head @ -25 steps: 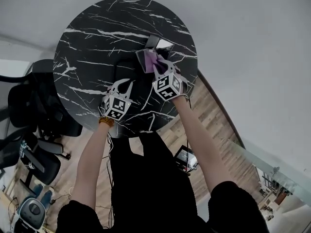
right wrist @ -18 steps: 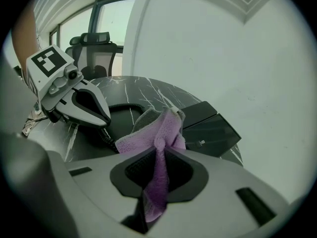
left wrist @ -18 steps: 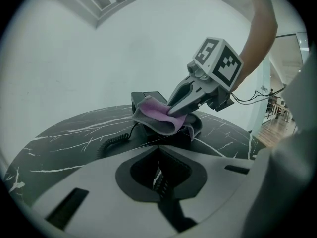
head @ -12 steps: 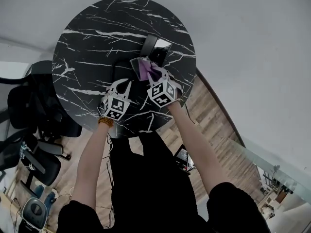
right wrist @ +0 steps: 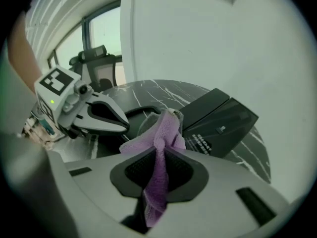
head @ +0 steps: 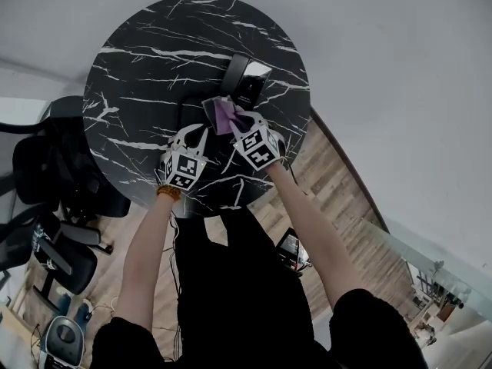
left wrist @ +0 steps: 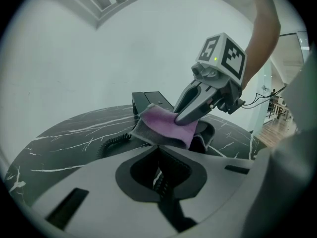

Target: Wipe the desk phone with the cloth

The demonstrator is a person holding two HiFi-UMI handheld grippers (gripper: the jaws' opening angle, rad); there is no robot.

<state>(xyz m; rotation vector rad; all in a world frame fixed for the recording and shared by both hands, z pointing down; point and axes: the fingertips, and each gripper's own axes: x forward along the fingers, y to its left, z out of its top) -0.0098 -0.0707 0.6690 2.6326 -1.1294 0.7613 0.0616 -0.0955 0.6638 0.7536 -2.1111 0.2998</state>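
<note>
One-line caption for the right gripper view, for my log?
Right gripper shut on purple cloth, desk phone just ahead on the table.

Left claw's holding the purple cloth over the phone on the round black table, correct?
No, it's the right claw that holds the purple cloth; the right gripper view shows it pinched between the jaws. The left claw is shut and empty. The rest stands: phone, round black table.

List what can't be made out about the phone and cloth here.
- Phone keys: head view, too small and dark.
- Whether the cloth touches the phone: left gripper view, the cloth itself hides the contact.
- Print on the phone: right gripper view, too small to read.
- Cord end: left gripper view, it runs behind the cloth.
</note>
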